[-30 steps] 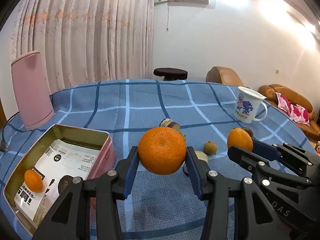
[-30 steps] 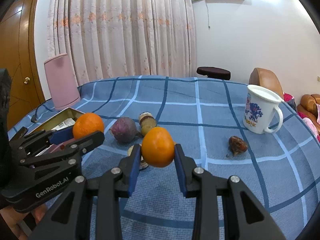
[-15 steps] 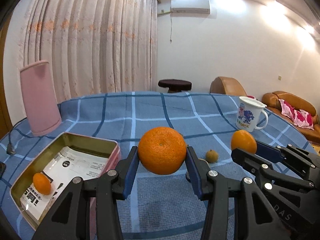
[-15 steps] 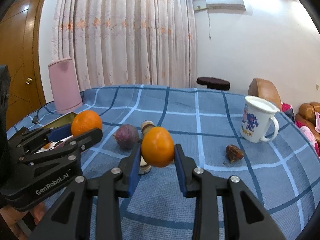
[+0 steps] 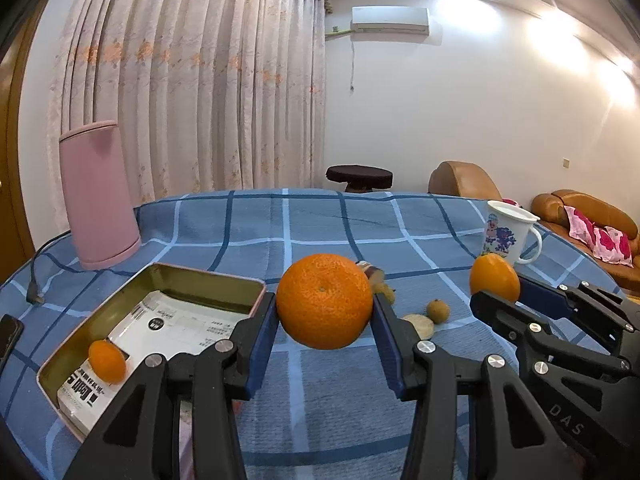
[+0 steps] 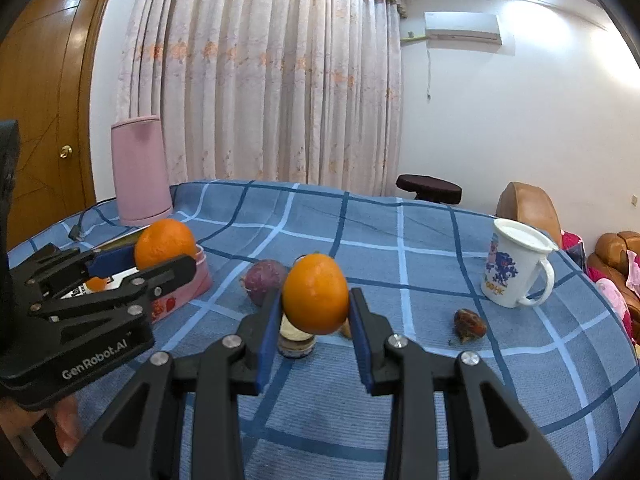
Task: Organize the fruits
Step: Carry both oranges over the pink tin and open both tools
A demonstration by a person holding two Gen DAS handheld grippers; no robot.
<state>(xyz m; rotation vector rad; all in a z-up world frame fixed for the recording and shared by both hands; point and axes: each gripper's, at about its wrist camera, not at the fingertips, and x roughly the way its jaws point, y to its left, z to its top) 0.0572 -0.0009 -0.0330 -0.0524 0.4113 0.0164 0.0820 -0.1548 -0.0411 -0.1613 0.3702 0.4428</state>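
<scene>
My left gripper (image 5: 325, 316) is shut on a large orange (image 5: 324, 301) and holds it above the blue checked cloth, just right of the open metal tin (image 5: 200, 284). A small orange (image 5: 107, 361) lies in the tin on a white paper. My right gripper (image 6: 316, 320) is shut on a smaller orange (image 6: 316, 294), held above the cloth; it shows at the right of the left wrist view (image 5: 495, 283). The left gripper with its orange (image 6: 165, 243) shows at the left of the right wrist view, in front of the tin (image 6: 188, 292).
On the cloth lie a purple round fruit (image 6: 262, 280), a small jar (image 6: 295, 342), a brown fruit (image 6: 469, 325), a small yellowish fruit (image 5: 438, 310) and a pale disc (image 5: 419, 325). A white mug (image 6: 514, 268) stands at the right. A pink kettle (image 5: 98, 196) stands at the back left.
Both grippers have risen and levelled with their oranges still held. The view now shows more of the room and less of the table. The tin and loose fruits have not moved.
</scene>
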